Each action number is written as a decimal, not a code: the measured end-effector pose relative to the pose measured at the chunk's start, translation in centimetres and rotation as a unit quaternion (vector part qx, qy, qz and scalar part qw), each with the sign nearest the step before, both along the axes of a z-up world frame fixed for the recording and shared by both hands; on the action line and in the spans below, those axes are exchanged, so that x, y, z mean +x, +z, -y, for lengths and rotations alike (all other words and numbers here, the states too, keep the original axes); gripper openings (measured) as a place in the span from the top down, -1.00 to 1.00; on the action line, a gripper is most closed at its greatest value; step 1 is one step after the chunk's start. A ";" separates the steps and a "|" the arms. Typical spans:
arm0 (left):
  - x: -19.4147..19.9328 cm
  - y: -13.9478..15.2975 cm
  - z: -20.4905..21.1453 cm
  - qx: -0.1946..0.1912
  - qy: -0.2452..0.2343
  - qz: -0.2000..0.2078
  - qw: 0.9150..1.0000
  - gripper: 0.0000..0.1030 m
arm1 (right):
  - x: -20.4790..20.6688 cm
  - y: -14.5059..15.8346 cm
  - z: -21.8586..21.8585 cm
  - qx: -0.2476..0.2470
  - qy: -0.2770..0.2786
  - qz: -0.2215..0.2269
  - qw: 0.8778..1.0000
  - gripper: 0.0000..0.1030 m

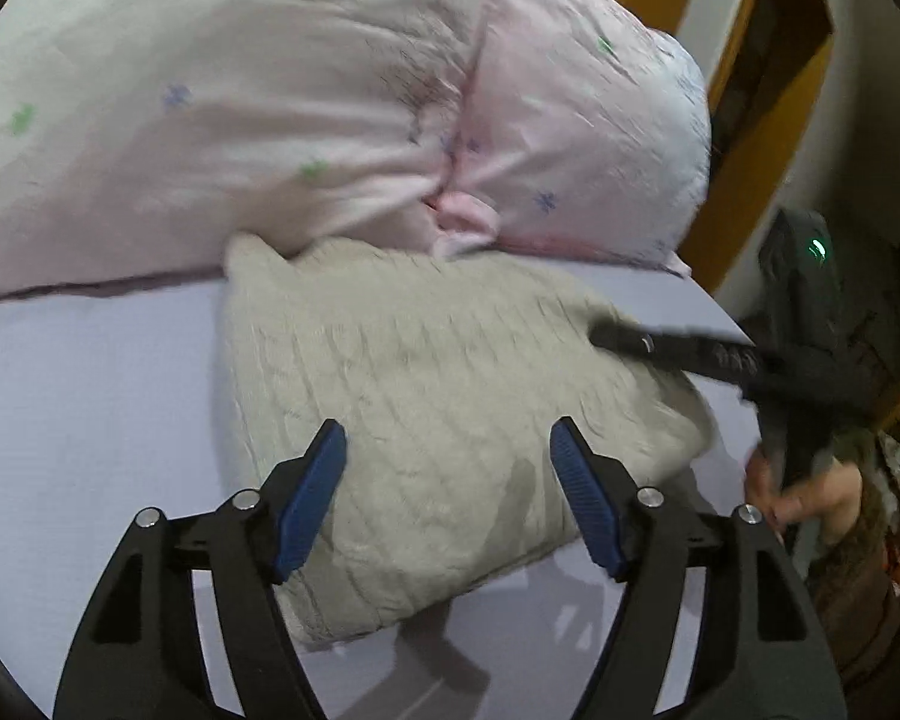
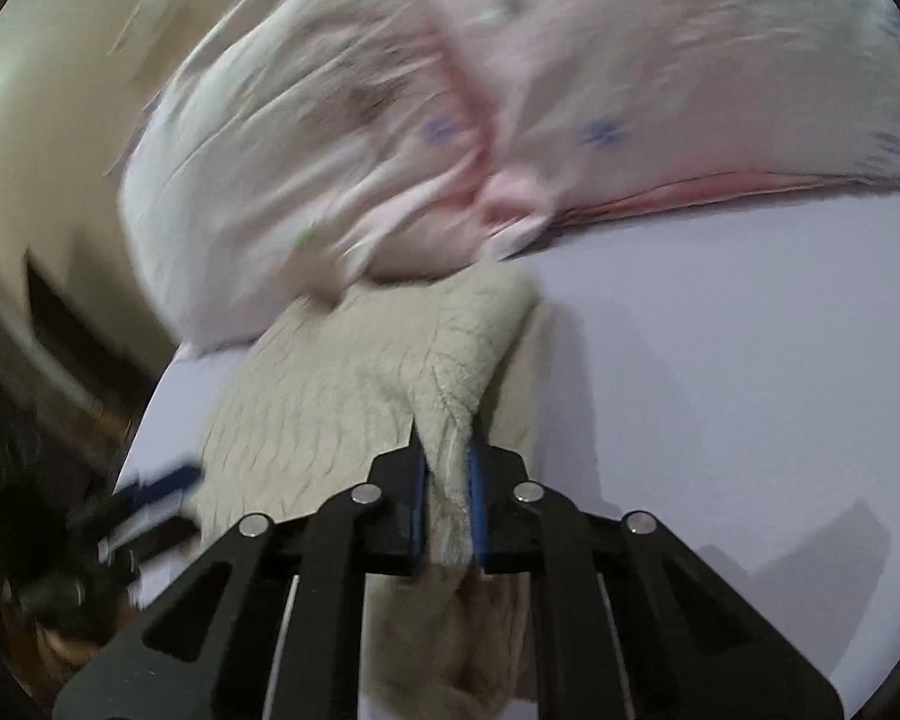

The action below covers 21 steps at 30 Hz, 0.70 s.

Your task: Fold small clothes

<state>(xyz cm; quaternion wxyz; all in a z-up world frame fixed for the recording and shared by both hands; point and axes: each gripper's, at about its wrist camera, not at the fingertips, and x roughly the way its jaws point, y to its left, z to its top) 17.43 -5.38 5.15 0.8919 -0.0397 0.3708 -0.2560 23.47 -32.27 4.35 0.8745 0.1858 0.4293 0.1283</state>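
Evidently mid-fold: the right tongs [image 2: 448, 468] are clamped on an edge of the beige knit sweater [image 1: 426, 420] to lift it, while the left tongs [image 1: 447, 480] hover wide open, holding nothing, above the sweater lying on the bed [image 1: 78, 420] below the pink quilt [image 1: 270, 108], near the bed's right edge.

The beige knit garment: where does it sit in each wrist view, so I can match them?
Left wrist: beige knit garment fills the centre, lying on the lavender sheet, beyond the open left tongs.
Right wrist: lower centre, a fold pinched in the right tongs.
Shared landmark: pink floral pillow behind it.
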 end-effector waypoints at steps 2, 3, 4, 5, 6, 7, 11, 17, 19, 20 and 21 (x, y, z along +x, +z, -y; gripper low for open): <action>-0.3 -0.2 1.0 0.036 0.003 0.015 0.999 -0.39 | -0.2 -0.8 -0.7 -0.024 0.012 -0.011 1.000 0.73; -0.6 -0.2 1.4 0.056 0.003 0.020 0.998 -0.39 | -0.7 -0.3 -0.8 -0.028 0.014 -0.005 0.999 0.63; -0.9 -0.1 1.3 0.059 0.003 0.022 0.998 -0.39 | -1.7 0.7 -1.1 -0.020 0.018 0.004 1.000 0.55; -1.6 0.2 0.6 0.052 0.006 0.021 0.998 -0.39 | -2.8 1.3 -0.9 -0.018 0.019 0.012 1.000 0.30; -2.2 0.5 -0.1 0.041 0.008 0.020 0.999 -0.40 | -3.8 2.1 -0.9 -0.024 0.021 0.025 0.999 -0.35; -2.9 0.8 -1.0 0.032 0.012 0.021 0.999 -0.50 | -5.7 2.9 -0.7 -0.043 0.016 0.045 0.998 -0.75; -6.4 0.4 -4.2 0.063 0.096 0.032 0.993 -0.97 | -11.3 3.4 -1.3 -0.088 0.016 0.091 0.992 -0.96; -6.5 -2.9 -3.8 0.128 0.141 -0.023 0.981 -0.97 | -12.8 -0.9 -4.1 -0.141 0.004 0.004 0.990 -0.96; -6.4 -3.8 -3.3 0.144 0.139 -0.032 0.979 -0.97 | -12.4 -1.4 -4.9 -0.146 0.006 -0.006 0.989 -0.95; -6.3 -4.3 -3.1 0.152 0.137 -0.034 0.978 -0.97 | -12.1 -1.3 -5.5 -0.156 0.004 0.000 0.988 -0.95; -6.2 -4.6 -2.8 0.159 0.138 -0.036 0.977 -0.97 | -12.1 -1.3 -5.7 -0.160 0.003 0.002 0.987 -0.95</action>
